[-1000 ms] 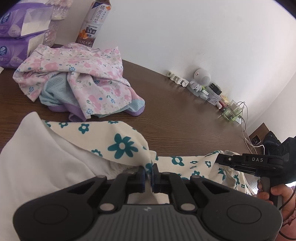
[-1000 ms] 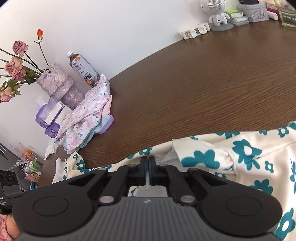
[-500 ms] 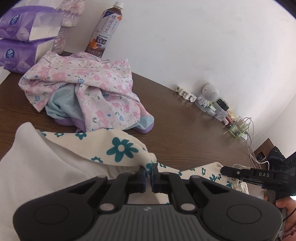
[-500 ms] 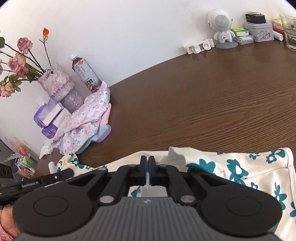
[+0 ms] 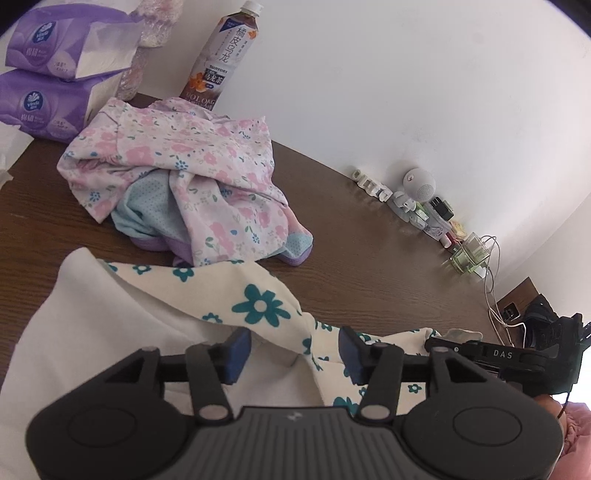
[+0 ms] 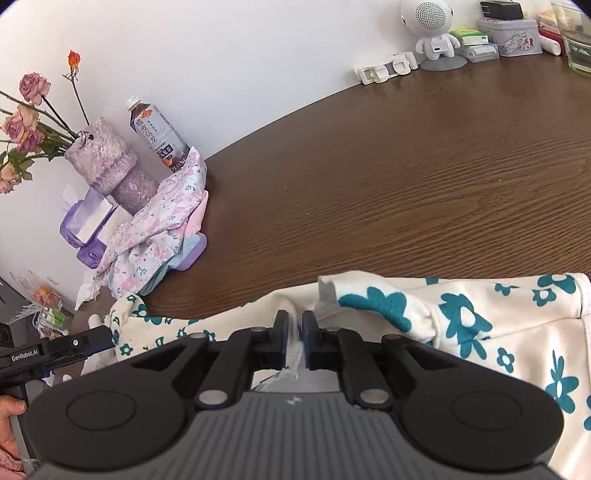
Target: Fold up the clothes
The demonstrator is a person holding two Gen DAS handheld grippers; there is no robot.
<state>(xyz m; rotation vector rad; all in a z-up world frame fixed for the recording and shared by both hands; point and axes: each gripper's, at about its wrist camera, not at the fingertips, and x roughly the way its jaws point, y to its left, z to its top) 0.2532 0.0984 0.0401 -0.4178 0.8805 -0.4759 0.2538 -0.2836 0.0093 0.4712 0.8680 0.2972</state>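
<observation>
Releasing a fold: cream teal-flowered garment (image 5: 255,302) laid on the brown desk (image 6: 406,177), left claw (image 5: 291,354) opening around its raised ridge, right claw (image 6: 294,338) parting, fabric between. Next, probably: withdrawing cleanly, regripping for another fold.

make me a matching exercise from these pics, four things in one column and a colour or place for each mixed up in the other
Things:
1. tea bottle
2. tissue packs
3. cream garment
4. round white speaker figure

Descriptions:
A. teal flower print, lying nearest the grippers
B. purple, stacked in two
C. upright against the wall, behind the pink floral clothes
D. standing by the small tin and boxes along the wall

Pairs: 1-C, 2-B, 3-A, 4-D
</observation>
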